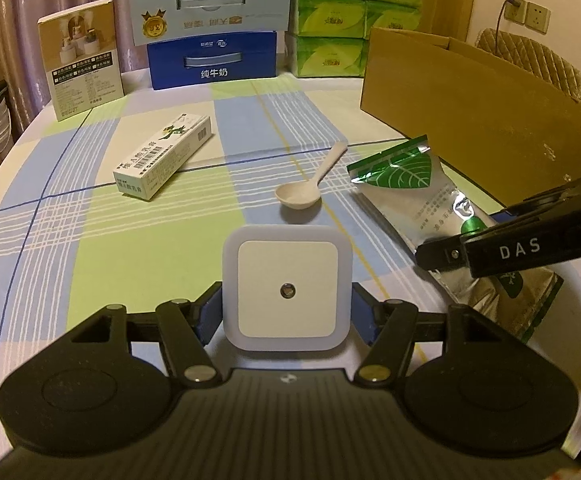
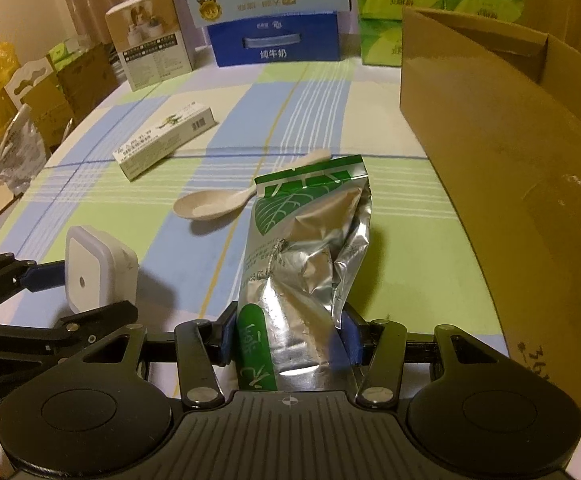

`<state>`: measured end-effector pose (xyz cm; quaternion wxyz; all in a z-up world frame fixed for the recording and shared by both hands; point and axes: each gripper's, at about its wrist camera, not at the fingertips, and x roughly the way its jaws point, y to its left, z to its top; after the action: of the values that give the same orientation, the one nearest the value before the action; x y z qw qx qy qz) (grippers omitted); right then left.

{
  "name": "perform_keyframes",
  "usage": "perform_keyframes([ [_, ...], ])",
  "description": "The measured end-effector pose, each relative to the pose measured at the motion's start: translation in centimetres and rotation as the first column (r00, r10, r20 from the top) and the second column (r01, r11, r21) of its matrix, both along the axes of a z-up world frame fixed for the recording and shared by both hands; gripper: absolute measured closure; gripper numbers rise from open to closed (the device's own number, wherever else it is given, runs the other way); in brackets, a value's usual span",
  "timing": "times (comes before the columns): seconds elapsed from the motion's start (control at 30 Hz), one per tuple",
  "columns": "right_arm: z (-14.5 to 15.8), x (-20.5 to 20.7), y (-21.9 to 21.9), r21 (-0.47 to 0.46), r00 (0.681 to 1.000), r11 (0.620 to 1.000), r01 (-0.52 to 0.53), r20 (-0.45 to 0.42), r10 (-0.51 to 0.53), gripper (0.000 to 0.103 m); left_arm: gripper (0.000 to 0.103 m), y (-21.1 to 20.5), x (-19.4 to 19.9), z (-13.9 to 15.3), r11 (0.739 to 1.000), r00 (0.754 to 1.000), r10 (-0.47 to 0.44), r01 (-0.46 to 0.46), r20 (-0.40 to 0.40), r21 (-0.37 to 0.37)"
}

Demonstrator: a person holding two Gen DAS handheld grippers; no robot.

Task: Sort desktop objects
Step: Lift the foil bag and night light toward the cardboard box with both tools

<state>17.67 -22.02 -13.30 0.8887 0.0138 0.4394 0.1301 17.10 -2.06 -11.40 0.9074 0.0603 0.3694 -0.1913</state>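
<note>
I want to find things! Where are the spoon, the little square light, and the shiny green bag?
spoon (image 1: 298, 195), left wrist view, on its bowl.
square light (image 1: 287, 287), left wrist view, on its white front face.
shiny green bag (image 2: 310, 236), right wrist view, on its crinkled silver middle.

Both grippers (image 1: 286, 312) (image 2: 288, 336) are black with blue fingers (image 1: 206, 312), silver screws; "DAS" lettering.

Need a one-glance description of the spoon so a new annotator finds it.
Start at the checked tablecloth in front of the big cardboard box. Mid-table, between the long white medicine carton and the silver-green foil pouch, lies the spoon. It is the only cream, unprinted item, bowl up.
</note>
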Motion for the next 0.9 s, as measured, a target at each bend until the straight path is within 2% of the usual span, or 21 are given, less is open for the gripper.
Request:
perform_keyframes([
  [0.3, 2.0, -1.9, -0.6, 0.015, 0.999, 1.0, 0.018, 0.029, -0.018, 0.056, 0.043, 0.2, -0.7, 1.2, 1.0, 0.999, -0.009, 0.009, 0.031, -0.005],
  [0.5, 5.7, -3.1, -1.4, 0.047, 0.996, 0.998, 0.029, 0.086, -0.033, 0.056, 0.043, -0.2, -1.6, 2.5, 1.0, 0.999, -0.008, 0.01, 0.045, -0.025],
  [0.7, 10.3, -4.0, -3.6, 0.063, 0.983, 0.997, 0.052, 0.17, -0.062, 0.056, 0.043, -2.1, -2.9, 5.1, 0.998, 0.997, -0.021, 0.025, 0.072, -0.057],
  [0.9, 14.1, -4.5, -7.8, 0.018, 0.965, 0.996, 0.083, 0.247, -0.085, 0.056, 0.043, -5.5, -3.3, 9.3, 0.993, 0.992, -0.048, 0.06, 0.12, -0.099],
])
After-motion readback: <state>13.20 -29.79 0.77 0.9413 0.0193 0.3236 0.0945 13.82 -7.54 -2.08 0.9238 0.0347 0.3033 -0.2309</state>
